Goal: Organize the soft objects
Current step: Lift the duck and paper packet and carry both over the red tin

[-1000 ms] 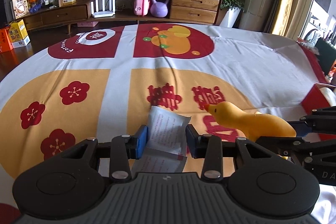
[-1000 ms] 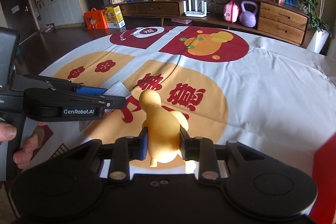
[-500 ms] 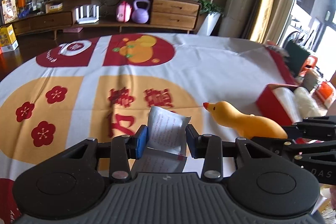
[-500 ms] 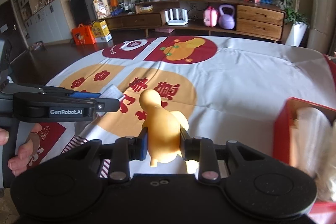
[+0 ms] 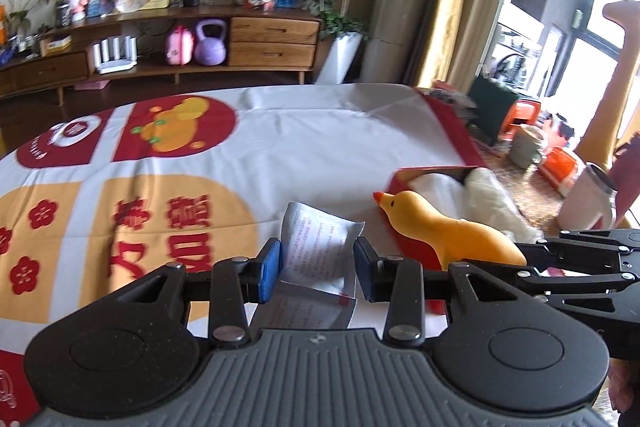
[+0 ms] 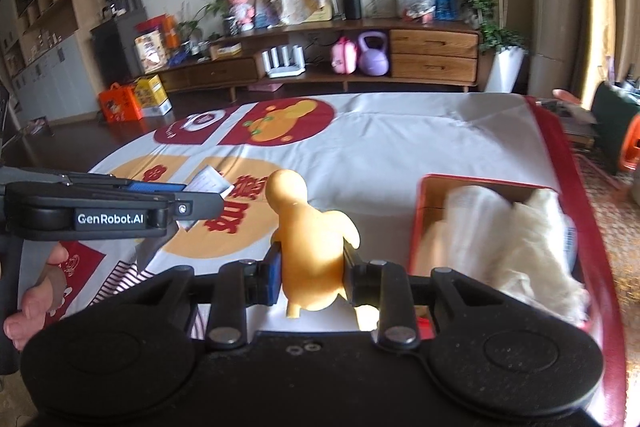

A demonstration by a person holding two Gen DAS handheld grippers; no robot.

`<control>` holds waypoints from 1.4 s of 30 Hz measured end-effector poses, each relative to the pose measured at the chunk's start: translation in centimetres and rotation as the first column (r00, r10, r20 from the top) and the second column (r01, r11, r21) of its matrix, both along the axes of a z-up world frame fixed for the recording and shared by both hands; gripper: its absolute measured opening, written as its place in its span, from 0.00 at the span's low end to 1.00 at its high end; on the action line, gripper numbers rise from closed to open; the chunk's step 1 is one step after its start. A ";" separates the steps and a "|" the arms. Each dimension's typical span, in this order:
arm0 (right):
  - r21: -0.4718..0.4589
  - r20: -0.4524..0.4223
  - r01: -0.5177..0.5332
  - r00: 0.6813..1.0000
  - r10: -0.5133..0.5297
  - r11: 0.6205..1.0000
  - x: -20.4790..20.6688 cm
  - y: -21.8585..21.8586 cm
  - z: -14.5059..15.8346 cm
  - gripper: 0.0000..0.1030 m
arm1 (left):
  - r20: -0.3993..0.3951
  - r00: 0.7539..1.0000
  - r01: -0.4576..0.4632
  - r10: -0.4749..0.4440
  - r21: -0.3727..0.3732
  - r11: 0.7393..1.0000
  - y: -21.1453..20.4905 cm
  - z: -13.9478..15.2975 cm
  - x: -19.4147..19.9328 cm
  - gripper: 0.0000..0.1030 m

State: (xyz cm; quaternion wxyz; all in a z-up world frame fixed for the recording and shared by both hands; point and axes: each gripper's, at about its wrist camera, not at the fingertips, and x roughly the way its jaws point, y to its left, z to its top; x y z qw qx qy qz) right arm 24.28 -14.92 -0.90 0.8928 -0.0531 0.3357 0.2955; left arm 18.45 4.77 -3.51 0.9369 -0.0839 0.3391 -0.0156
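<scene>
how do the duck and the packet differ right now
The duck is a plump, smooth yellow toy; the packet is a flat, crinkled silvery pouch with printed text. The duck is clamped in the right gripper, nearer the red box; the packet is in the left gripper, farther from it. The duck's head points forward past the fingers; the packet stands upright between them. Both are held above the tablecloth.

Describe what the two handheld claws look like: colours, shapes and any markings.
Both are matte black. The left claw has blue pads on its fingers, silver rivets, two round discs and a ribbed grey body. The right claw looks alike, with a blue pad and a smooth black body. White "GenRobot.AI" lettering marks the left claw's side. Bare fingertips show; no cables or sleeves.
</scene>
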 end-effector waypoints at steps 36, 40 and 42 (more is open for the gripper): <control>-0.029 0.005 0.274 0.962 -0.274 0.961 5.2 -13.4 -1.8 0.28 | -0.058 0.982 0.185 -0.182 0.056 0.981 -18.4 -1.6 10.1 0.38; -0.051 -0.006 0.274 0.961 -0.275 0.960 6.5 -13.1 -2.7 0.28 | -0.082 0.984 0.165 -0.161 0.046 0.985 -18.4 -2.8 12.1 0.38; -0.064 -0.017 0.268 0.963 -0.270 0.961 7.1 -12.8 -3.3 0.28 | -0.093 0.984 0.156 -0.151 0.043 0.987 -18.3 -3.3 13.1 0.38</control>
